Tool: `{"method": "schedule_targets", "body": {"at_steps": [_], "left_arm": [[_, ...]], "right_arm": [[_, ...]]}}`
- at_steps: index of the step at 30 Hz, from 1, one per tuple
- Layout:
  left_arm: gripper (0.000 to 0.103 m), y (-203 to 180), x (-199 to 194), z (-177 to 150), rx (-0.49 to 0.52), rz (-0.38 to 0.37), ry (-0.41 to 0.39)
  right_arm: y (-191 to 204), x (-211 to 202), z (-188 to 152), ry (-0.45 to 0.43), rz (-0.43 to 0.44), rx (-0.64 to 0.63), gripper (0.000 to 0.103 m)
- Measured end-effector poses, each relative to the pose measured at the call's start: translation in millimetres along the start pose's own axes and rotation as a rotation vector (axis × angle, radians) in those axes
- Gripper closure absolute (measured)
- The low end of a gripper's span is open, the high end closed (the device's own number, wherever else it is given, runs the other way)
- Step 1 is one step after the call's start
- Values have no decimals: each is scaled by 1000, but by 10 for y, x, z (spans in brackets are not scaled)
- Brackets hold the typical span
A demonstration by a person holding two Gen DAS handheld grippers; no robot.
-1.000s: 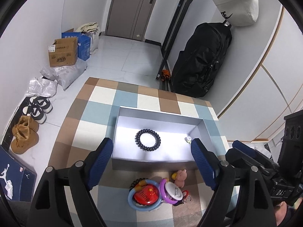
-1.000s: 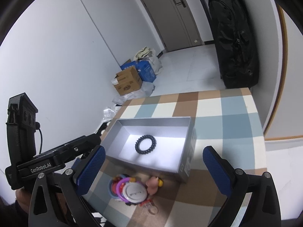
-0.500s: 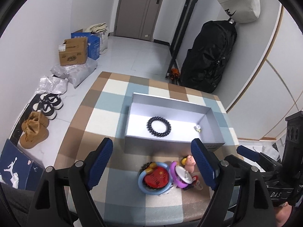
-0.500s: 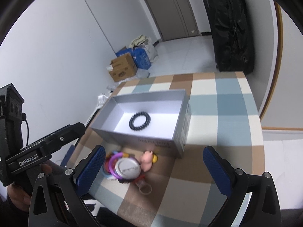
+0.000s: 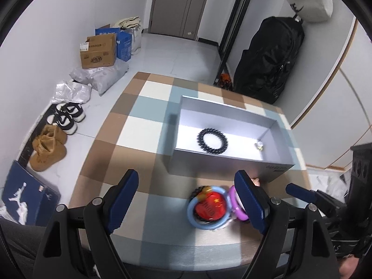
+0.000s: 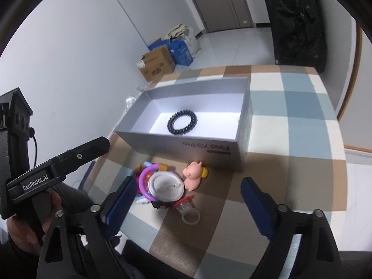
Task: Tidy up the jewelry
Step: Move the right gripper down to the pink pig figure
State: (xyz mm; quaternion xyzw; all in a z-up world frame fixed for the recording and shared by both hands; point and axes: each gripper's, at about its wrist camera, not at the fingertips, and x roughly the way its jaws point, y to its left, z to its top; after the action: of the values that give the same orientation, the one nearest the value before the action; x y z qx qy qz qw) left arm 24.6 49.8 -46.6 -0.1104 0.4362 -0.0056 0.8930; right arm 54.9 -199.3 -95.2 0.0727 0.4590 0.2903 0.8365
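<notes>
A grey open box [image 5: 223, 167] [image 6: 186, 144] stands on the checked table. Inside it lie a black bead bracelet [image 5: 212, 137] [image 6: 182, 122] and a small pale trinket [image 5: 260, 145] at the right end. In front of the box lies a pile: a blue ring with a red badge [image 5: 209, 207], a purple ring [image 6: 144, 179], a white round badge [image 6: 166, 186], a pink pig figure [image 6: 192, 174] and a clear ring [image 6: 190, 215]. My left gripper [image 5: 186, 193] is open and empty, above the table's near edge left of the pile. My right gripper [image 6: 186, 197] is open and empty, over the pile.
The checked tablecloth [image 5: 130, 139] [image 6: 290, 125] covers the table. On the floor to the left are cardboard boxes [image 5: 98, 51], shoes [image 5: 48, 148] and plastic bags. A black bag [image 5: 267, 62] leans on the far wall. The left gripper's body [image 6: 58, 165] shows in the right wrist view.
Both grippers have pulled back towards me and up, away from the box. The left one has also shifted left. Both stay open and empty. The objects have not moved.
</notes>
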Motion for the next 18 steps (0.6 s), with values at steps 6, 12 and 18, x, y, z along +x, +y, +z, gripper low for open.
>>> {"method": "schedule_targets", "body": {"at_steps": [6,12,18], "left_arm": [[22,31,41,-53,-7,-39,59],[22,45,92,-66,-38,-100,122],[22,60,77,-45,-30,-92,110]], "right_arm": [[-57,139,20,41,-6,40,24],[-127,297,62,81,1,97,39],[-98,402,117,93,-13,105,52]]}}
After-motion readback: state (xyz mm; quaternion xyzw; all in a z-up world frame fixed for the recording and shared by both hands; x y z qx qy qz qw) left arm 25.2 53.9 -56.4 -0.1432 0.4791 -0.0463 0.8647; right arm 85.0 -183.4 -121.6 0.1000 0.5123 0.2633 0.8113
